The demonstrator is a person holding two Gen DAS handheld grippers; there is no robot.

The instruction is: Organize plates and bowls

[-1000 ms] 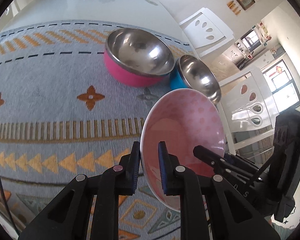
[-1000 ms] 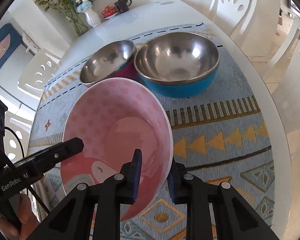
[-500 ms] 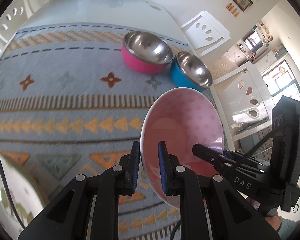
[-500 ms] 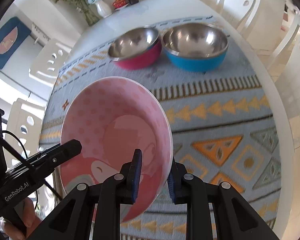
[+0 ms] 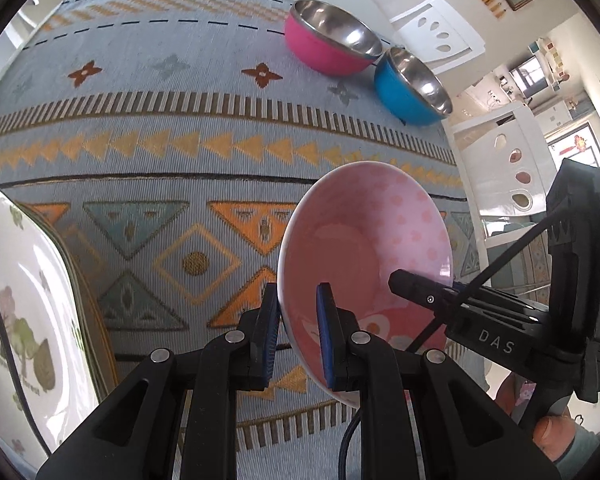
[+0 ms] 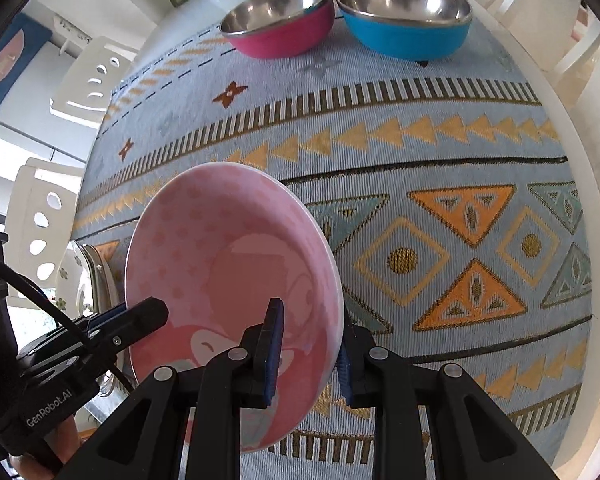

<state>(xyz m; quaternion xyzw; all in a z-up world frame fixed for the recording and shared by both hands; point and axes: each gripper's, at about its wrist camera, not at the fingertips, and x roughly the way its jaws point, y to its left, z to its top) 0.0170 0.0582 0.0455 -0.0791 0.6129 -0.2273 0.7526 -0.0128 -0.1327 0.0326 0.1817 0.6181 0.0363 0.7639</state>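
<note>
Left wrist view: both grippers, left (image 5: pixel 298 330) and right (image 6: pixel 310 356), have their fingers clamped on opposite rims of the pink bowl (image 5: pixel 374 248), sharing its weight above the patterned cloth (image 5: pixel 172 152). Beyond the bowl stand the magenta bowl (image 5: pixel 328 46) and blue bowl (image 5: pixel 410 88); beside it, a floral plate (image 5: pixel 24 300).

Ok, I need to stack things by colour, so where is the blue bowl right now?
The blue bowl sits at the far end of the patterned mat, right beside the pink steel bowl, on its right in both wrist views.
</note>
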